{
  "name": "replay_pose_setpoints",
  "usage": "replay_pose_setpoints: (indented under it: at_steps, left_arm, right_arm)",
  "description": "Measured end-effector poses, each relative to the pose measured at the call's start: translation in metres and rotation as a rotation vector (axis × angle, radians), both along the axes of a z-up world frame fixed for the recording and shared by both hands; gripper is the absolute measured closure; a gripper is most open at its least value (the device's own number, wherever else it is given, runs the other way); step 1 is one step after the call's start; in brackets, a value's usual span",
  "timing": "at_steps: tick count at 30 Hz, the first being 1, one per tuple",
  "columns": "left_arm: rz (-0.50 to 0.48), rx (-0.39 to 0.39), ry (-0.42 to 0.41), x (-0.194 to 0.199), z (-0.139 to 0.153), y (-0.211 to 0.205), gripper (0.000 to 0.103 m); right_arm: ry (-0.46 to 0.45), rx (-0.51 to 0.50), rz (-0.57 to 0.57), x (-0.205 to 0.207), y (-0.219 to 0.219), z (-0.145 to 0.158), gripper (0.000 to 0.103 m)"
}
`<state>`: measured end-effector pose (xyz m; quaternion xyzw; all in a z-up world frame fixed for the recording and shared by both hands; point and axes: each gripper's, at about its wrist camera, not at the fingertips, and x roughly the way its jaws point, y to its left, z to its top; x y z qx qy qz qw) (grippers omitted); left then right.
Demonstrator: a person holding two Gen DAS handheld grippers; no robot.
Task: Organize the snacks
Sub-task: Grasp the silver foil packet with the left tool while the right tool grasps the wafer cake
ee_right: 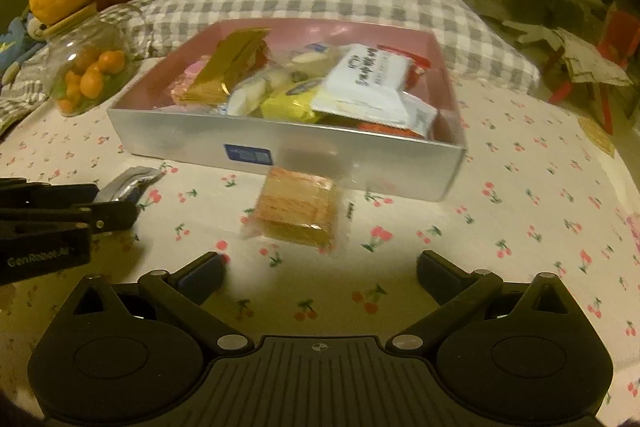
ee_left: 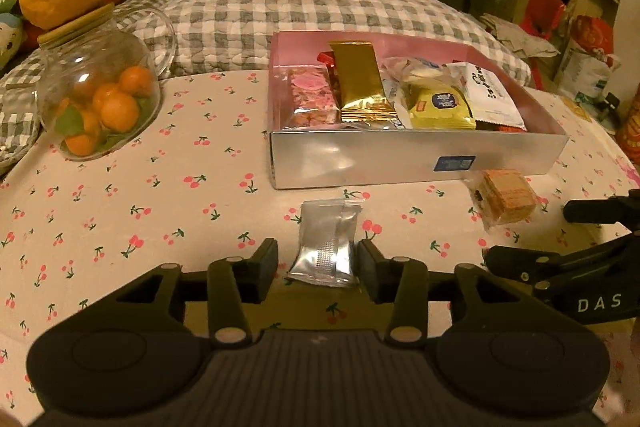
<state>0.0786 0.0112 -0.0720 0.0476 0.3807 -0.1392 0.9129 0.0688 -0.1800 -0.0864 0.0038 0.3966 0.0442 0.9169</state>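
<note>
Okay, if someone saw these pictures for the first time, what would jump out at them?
Probably the silver box mid-table, heaped with bright snack packets. Next, the silver packet lying between the left gripper's fingers, and the wafer pack ahead of the open right gripper.

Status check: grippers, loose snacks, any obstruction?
Left gripper straddling silver foil packet, grip unclear. Right gripper open before clear-wrapped wafer pack. Silver box unobstructed.

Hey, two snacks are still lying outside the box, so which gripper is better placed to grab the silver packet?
Left. The silver packet sits between the left gripper fingers. The right gripper is open and faces the wafer pack instead.
</note>
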Motion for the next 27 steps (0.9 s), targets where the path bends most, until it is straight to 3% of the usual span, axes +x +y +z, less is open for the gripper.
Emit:
replay_pose_setpoints:
  at_steps: [7, 17, 25, 27]
  left_arm:
    - [0.011, 0.004, -0.022, 0.000, -0.002, 0.001, 0.052]
    - [0.010, -0.003, -0.029, 0.004, -0.003, 0.002, 0.050]
    - [0.021, -0.007, -0.025, 0.004, -0.001, 0.003, 0.065]
    - [0.026, -0.010, -0.019, 0.005, 0.000, 0.004, 0.068]
  right_arm:
    - [-0.016, 0.001, 0.012, 0.011, 0.005, -0.001, 0.000]
    - [-0.070, -0.026, 0.016, 0.016, 0.012, -0.001, 0.003]
    - [-0.084, -0.021, 0.027, 0.015, 0.015, 0.002, 0.019]
    - [-0.083, -0.020, 0.029, 0.015, 0.016, 0.004, 0.028]
